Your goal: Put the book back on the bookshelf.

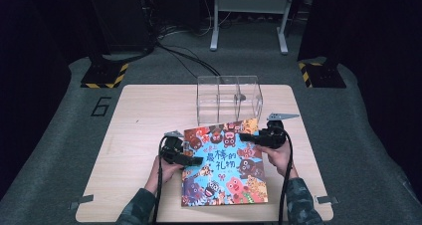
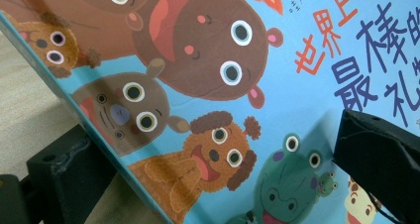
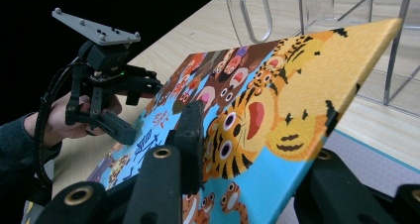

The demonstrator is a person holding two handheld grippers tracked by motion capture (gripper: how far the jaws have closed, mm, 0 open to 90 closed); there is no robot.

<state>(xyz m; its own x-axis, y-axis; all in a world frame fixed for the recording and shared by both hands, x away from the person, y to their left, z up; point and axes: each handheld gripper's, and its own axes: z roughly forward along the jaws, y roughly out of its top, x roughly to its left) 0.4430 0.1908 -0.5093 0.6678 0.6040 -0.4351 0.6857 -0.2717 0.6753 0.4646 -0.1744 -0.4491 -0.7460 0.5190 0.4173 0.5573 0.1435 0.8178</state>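
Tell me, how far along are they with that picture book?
Done: both tools grip the picture book, the left tool on its left edge, the right tool near its top right corner, whose edge looks raised off the table. In hand: lifting it. Probably left: standing it in the clear divided rack behind, whose compartments look empty.

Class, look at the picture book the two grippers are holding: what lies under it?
Under the picture book lies the wooden table. One jaw of each gripper, left gripper and right gripper, reaches beneath its edges. The tabletop directly below the cover is hidden.
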